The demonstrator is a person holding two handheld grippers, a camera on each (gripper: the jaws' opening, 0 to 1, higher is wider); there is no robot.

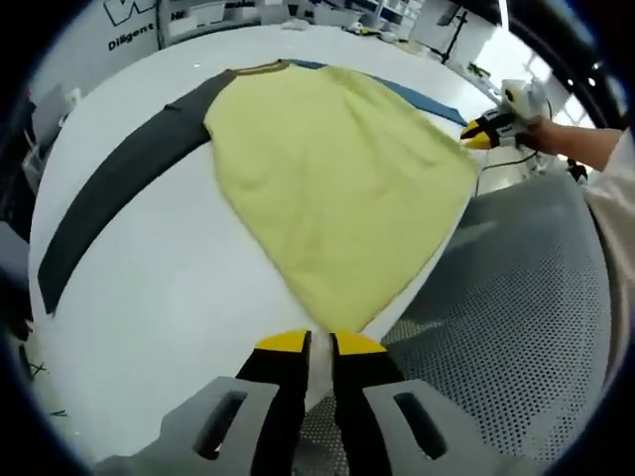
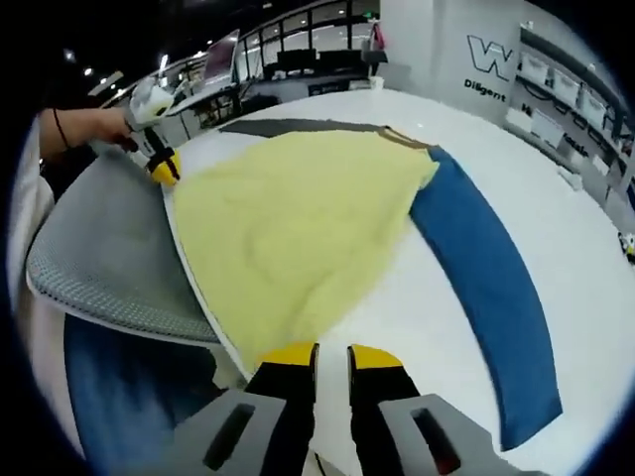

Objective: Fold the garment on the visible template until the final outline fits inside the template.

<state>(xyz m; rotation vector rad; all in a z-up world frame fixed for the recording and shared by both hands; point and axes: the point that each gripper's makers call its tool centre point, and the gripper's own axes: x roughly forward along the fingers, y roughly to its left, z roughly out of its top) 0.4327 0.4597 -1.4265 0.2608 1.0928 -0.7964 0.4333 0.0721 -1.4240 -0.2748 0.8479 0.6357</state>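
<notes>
A yellow garment [image 1: 337,188] [image 2: 288,228] lies spread flat on the white table [image 1: 179,317], with a dark grey sleeve [image 1: 119,188] [image 2: 288,126] on one side and a blue sleeve [image 1: 417,99] [image 2: 486,278] on the other. My left gripper [image 1: 319,342] [image 2: 162,169] is at one hem corner, its jaws nearly together on the cloth. At the other hem corner, my right gripper [image 2: 332,354] [image 1: 478,134] is closed on the fabric at the table's edge.
A grey mesh chair [image 1: 526,297] [image 2: 109,248] stands against the table edge between the two grippers. A person's forearm [image 1: 585,144] and hand [image 2: 84,124] show behind the grippers. Shelves and desks line the far side of the room.
</notes>
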